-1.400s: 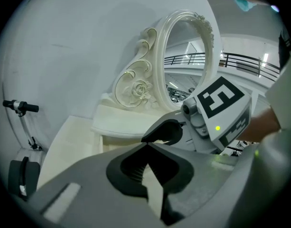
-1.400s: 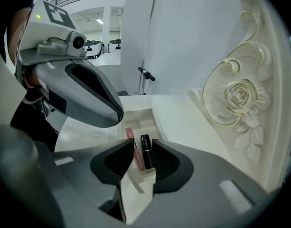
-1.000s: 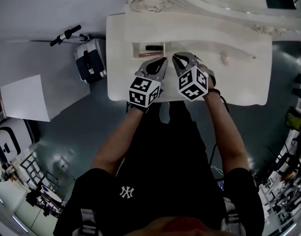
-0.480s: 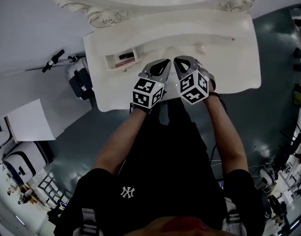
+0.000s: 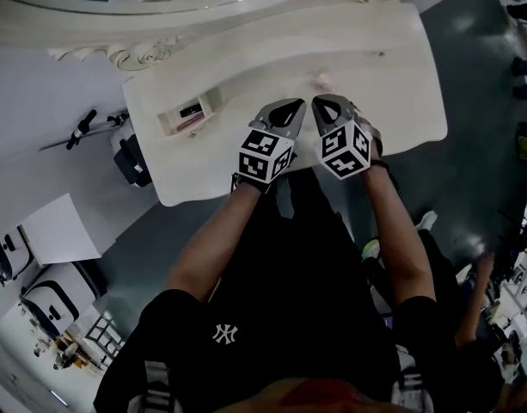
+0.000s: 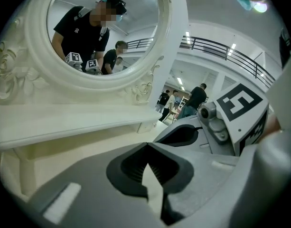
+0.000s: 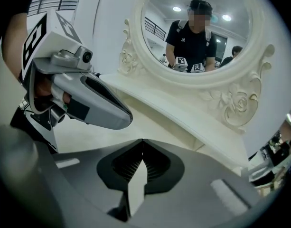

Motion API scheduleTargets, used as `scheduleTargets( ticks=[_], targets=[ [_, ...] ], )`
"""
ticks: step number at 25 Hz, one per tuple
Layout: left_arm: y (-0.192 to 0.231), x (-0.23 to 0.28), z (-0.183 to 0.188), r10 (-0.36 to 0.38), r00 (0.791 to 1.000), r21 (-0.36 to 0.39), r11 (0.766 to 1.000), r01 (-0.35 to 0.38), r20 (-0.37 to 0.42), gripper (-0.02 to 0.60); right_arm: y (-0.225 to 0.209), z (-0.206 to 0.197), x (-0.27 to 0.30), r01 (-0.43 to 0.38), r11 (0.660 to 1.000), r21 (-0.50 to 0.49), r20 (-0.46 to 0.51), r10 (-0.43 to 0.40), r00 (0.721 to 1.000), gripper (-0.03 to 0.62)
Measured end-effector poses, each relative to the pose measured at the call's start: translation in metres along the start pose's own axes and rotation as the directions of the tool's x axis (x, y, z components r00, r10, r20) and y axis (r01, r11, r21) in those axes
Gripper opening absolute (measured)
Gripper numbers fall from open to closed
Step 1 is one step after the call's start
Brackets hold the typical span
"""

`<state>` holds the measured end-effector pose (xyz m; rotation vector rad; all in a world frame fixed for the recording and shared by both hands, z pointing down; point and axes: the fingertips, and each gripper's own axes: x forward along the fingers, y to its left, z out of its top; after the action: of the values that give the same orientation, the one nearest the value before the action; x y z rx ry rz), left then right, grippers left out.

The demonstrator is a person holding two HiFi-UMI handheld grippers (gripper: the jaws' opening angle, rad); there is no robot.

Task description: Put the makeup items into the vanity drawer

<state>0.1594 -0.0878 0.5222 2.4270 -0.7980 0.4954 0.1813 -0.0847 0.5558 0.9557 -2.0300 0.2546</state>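
Jaws: we hold left gripper point(image 5: 289, 105) and right gripper point(image 5: 320, 102) both closed, empty | place: side by side above vanity top point(image 5: 246, 80) | drawer point(image 5: 166, 125): open, makeup items point(image 5: 192, 111) inside.

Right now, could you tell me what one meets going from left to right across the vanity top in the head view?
open drawer holding makeup items → left gripper → right gripper
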Motion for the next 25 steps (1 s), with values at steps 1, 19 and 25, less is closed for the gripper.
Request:
scheduleTargets(
  ticks=[1,19,25],
  targets=[
    [-0.002,0.007,0.0,-0.002,1.0,0.002,1.0,0.002,-0.004,0.0,-0.006,-0.005,0.0,0.006,1.0,0.009,-0.002,-0.006,1.0,0.026],
    [0.007,0.069,-0.009,0.047,0.997,-0.033,0.998,-0.05,-0.064,0.0,-0.048,-0.047,0.043,-0.043,0.996,0.082,-0.051,0.047,0.998,0.235],
    [0.016,0.067,-0.012,0.071,0.995,-0.049,0.996,-0.075,-0.068,0.0,-0.047,-0.053,0.065,-0.072,0.994,0.079,-0.089,0.079,0.993,0.266]
  ],
)
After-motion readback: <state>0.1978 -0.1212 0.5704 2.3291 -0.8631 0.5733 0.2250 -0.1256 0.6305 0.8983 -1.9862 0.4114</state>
